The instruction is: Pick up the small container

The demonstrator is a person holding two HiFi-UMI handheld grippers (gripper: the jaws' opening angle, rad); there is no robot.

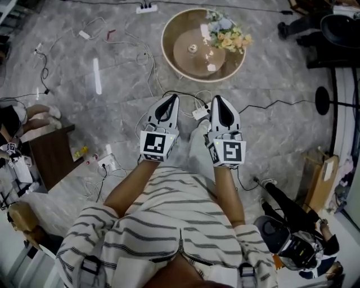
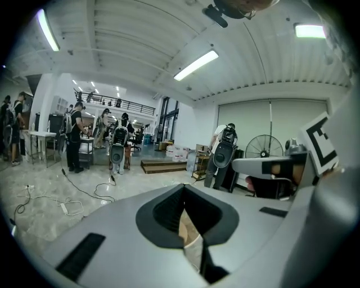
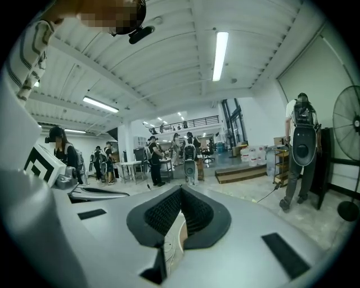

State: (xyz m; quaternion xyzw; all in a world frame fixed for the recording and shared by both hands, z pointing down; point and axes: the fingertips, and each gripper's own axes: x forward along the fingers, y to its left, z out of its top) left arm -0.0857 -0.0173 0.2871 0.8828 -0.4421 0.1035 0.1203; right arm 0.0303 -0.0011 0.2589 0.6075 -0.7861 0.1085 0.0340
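In the head view a round wooden table [image 1: 183, 70] stands on the floor ahead of me. On it are a bunch of flowers [image 1: 226, 34] and a small clear container [image 1: 192, 49] near its middle. My left gripper [image 1: 171, 98] and right gripper [image 1: 217, 99] are held side by side in the air, short of the table and well apart from the container. Both point forward and level. The left gripper [image 2: 184, 187] has its jaws together with nothing between them. The right gripper [image 3: 180, 189] looks the same. Neither gripper view shows the table.
Cables and a power strip [image 1: 146, 8] lie across the marble floor between me and the table. A dark low table [image 1: 53, 156] is at the left, a cardboard box [image 1: 320, 181] at the right. People [image 2: 74, 143] and a fan [image 2: 266, 147] stand far off in the hall.
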